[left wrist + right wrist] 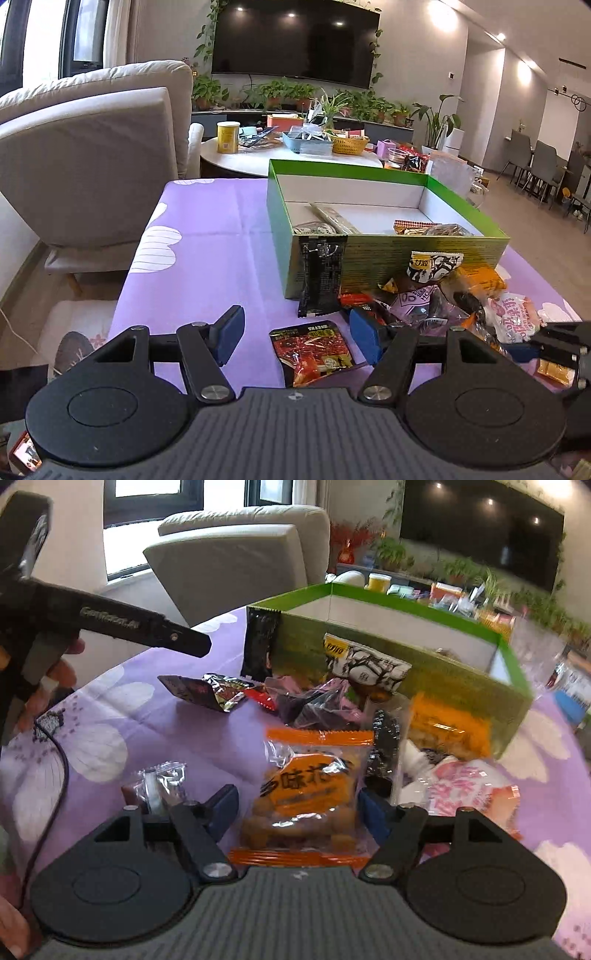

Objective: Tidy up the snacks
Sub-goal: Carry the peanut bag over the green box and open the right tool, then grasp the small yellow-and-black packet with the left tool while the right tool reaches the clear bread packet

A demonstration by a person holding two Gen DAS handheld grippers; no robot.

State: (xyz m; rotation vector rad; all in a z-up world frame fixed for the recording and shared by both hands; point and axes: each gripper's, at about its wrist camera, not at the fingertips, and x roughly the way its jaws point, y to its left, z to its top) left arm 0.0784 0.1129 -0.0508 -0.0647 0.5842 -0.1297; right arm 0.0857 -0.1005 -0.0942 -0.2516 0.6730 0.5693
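My left gripper (297,334) is wide open above the purple cloth (207,221), a red packet (314,350) lying between its fingers, not held. My right gripper (298,805) is wide open around an orange snack bag (310,794), not closed on it. The green box (369,206) stands behind the snack pile (443,295).

I am holding my left gripper (297,334) low with jaws spread wide; my right gripper (299,806) is gaping likewise, nothing gripped.
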